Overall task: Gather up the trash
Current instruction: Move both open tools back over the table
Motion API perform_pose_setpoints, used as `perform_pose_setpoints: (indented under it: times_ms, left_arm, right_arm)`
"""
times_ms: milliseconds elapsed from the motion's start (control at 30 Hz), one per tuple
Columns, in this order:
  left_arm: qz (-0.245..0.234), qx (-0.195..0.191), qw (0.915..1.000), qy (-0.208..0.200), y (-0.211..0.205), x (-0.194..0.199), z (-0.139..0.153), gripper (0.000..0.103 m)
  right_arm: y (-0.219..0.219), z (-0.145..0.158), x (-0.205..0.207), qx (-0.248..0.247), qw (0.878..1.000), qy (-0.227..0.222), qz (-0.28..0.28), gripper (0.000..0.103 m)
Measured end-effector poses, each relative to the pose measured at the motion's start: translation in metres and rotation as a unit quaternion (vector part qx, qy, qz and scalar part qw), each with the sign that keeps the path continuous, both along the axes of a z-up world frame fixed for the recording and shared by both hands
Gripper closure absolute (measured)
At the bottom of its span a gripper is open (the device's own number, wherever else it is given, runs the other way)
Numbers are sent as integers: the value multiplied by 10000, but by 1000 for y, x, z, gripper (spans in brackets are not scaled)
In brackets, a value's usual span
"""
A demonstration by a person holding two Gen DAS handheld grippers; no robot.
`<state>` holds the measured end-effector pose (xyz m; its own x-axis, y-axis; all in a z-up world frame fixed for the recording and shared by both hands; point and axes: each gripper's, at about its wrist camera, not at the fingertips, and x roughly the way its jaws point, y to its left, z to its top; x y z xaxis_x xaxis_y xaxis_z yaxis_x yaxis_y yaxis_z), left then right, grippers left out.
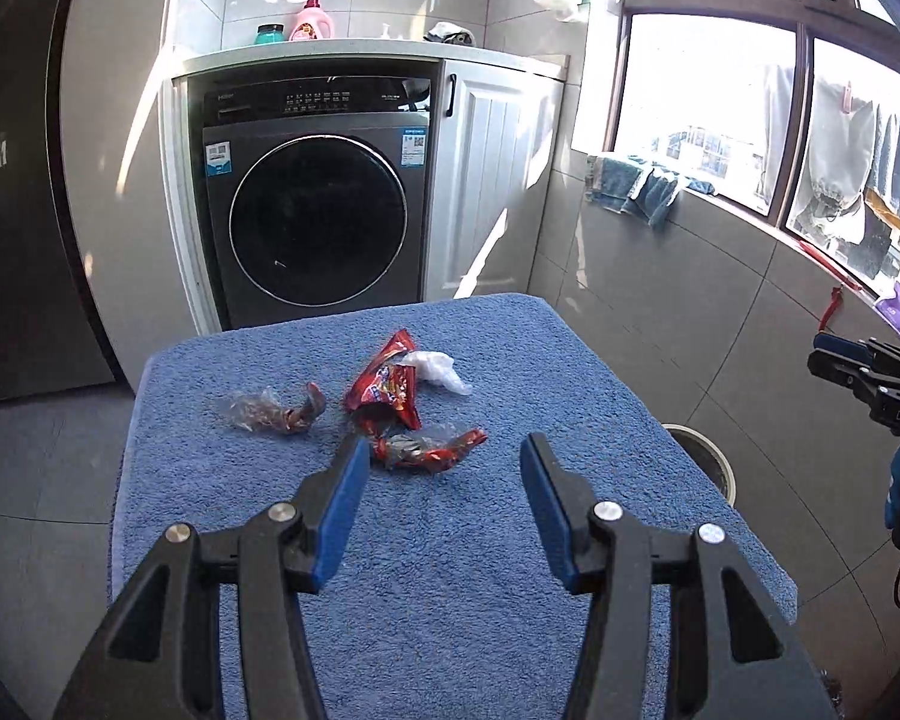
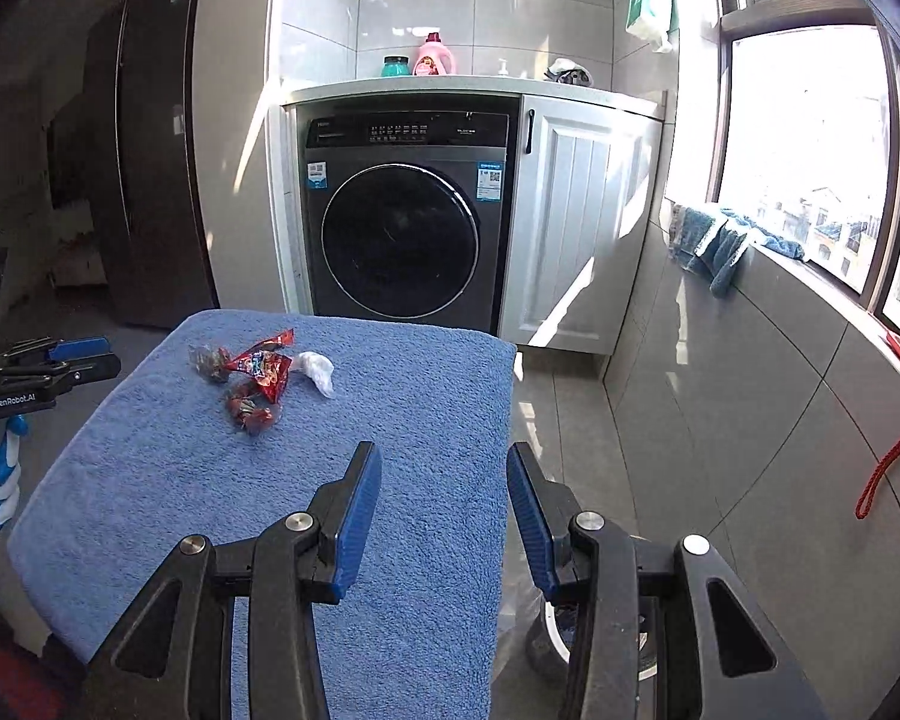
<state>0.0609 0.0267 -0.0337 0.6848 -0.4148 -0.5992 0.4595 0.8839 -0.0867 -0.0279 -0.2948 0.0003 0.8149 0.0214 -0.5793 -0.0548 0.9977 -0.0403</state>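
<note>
Sunlit laundry corner, blue towel-covered table [image 1: 450,600] nearest. Left gripper [image 1: 444,468] agape and empty above it; right gripper [image 2: 444,480] likewise parted, holding nothing, over the table's edge. Further on, red wrappers [image 1: 384,396] and white wad [image 1: 438,369] clustered mid-towel. Risk: snagging terry loops, or flicking light wrappers floorward, missing the bin [image 1: 705,456].

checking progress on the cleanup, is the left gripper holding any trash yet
No, the left gripper is open and empty, above the blue towel, short of the wrappers.

Crumpled red wrappers [image 1: 384,390] clustered on blue towel [image 1: 450,570].
</note>
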Motion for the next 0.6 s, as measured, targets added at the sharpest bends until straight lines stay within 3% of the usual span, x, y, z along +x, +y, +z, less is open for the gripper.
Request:
perform_pose_setpoints:
  times_ms: [300, 600]
  left_arm:
    - [542, -61, 9984, 120, 80, 14, -25, 52]
    - [398, 42, 9982, 447, 76, 64, -58, 52]
  right_arm:
    - [63, -5, 48, -137, 9983, 246, 509, 62]
    - [89, -36, 109, -194, 9934, 682, 906, 62]
